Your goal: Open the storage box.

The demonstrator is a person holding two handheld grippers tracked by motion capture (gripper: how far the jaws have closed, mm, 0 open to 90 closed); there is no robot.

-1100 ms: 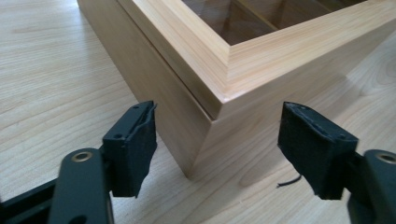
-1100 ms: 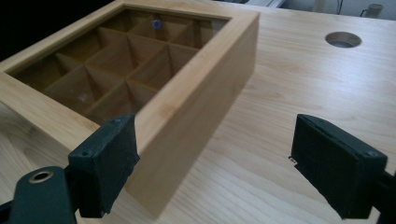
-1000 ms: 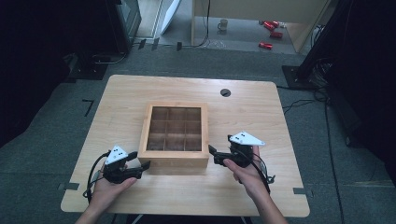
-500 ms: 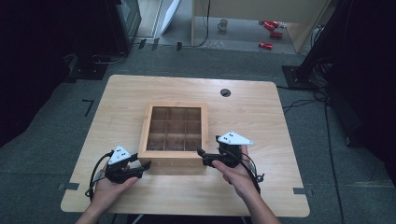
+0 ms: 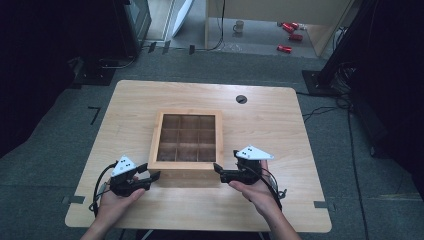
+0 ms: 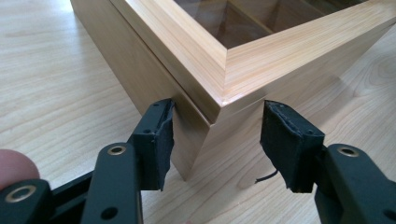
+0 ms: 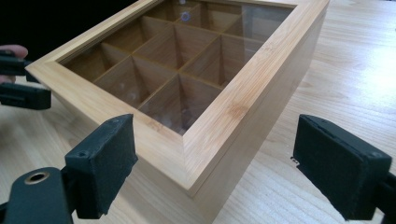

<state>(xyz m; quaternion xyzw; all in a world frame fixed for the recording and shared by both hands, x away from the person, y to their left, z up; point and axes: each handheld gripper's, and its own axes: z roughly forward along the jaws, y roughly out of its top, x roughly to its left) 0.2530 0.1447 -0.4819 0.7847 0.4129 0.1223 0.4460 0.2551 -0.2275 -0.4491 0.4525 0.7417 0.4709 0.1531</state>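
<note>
At your left gripper (image 6: 215, 140), jaws have just been closing around the pale wooden compartment box's (image 6: 224, 70) corner, one pad (image 6: 161, 135) touching; your right gripper (image 7: 238, 168) has shifted inward, gaping.

I can read no text, label, brand or number anywhere from here. The wooden box (image 5: 186, 139) shows bare grain on its lid frame and walls, the table (image 5: 150, 100) carries no markings, and the mug (image 5: 239, 26) on the floor at twelve o'clock is too small to read.
</note>
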